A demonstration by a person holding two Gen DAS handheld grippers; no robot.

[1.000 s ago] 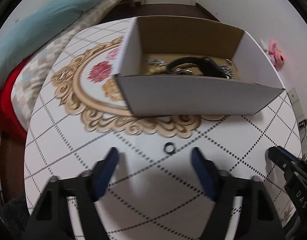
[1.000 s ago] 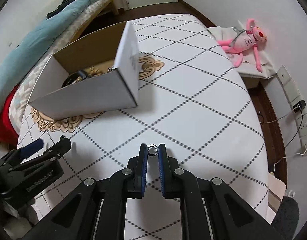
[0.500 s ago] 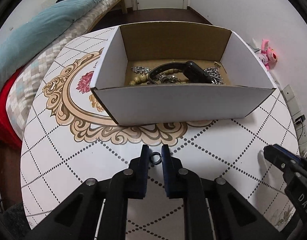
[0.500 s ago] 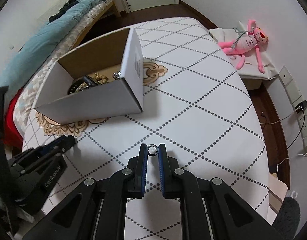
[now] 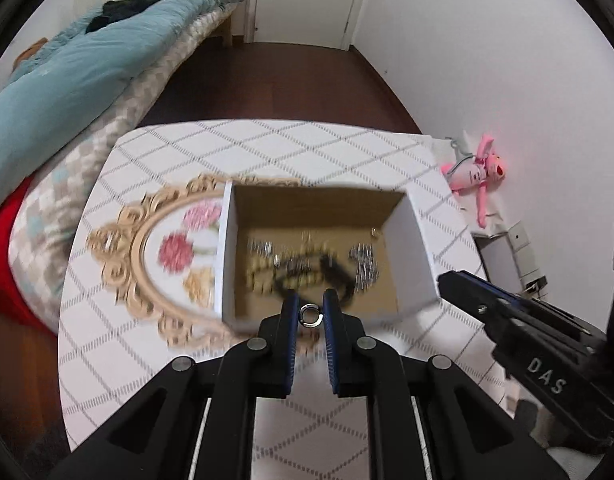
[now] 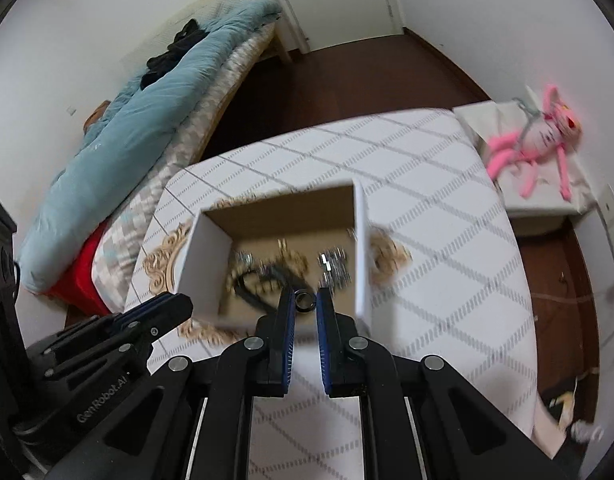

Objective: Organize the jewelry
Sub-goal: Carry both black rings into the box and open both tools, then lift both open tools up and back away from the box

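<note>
My left gripper (image 5: 310,312) is shut on a small silver ring (image 5: 311,315) and holds it high above the near wall of the open white cardboard box (image 5: 415,248). My right gripper (image 6: 305,300) is shut on a dark ring (image 6: 305,301), also raised above the box (image 6: 205,252). Chains, beads and a dark band lie blurred on the box floor (image 5: 307,268). The right gripper shows at the right of the left wrist view (image 5: 507,312); the left gripper shows at the lower left of the right wrist view (image 6: 119,332).
The box stands on a white table with a dotted diamond pattern (image 5: 267,148) and a gold floral medallion (image 5: 155,252). A bed with a teal duvet (image 6: 119,136) is to the left. A pink plush toy (image 6: 539,136) lies on a low stand to the right.
Both grippers have risen well above the table with their rings and moved over the box. A second ago the left gripper was open around its ring on the table.
</note>
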